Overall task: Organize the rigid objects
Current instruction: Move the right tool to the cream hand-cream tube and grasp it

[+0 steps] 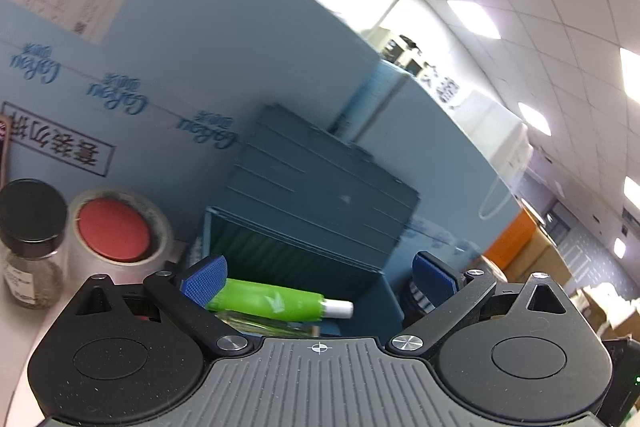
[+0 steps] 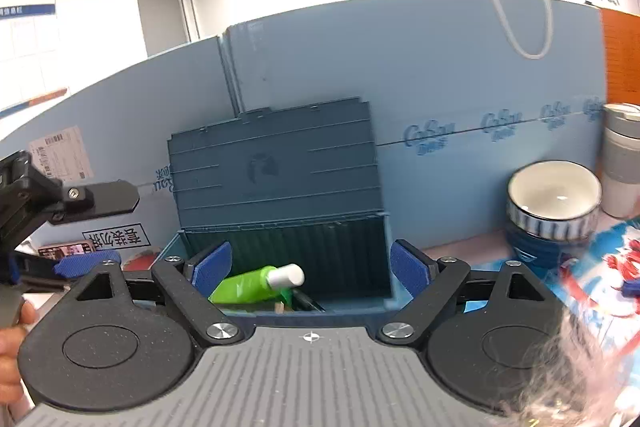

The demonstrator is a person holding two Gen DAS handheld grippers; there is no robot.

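Note:
A dark teal storage box [image 1: 320, 227] [image 2: 280, 227] stands open, its lid raised against a light blue board. A green tube with a white cap [image 1: 280, 301] [image 2: 256, 283] lies tilted inside it, with a clear item under it. My left gripper [image 1: 320, 277] is open and empty just above the box's near rim. My right gripper [image 2: 310, 267] is open and empty, also over the near rim. The left gripper also shows at the left edge of the right wrist view [image 2: 86, 263].
A black-capped glass jar [image 1: 30, 243] and a tape roll around a red disc [image 1: 116, 231] stand left of the box. Stacked bowls [image 2: 552, 211], a grey-white cup [image 2: 620, 163] and a printed packet [image 2: 592, 279] sit to the right. The blue board [image 2: 460, 87] walls the back.

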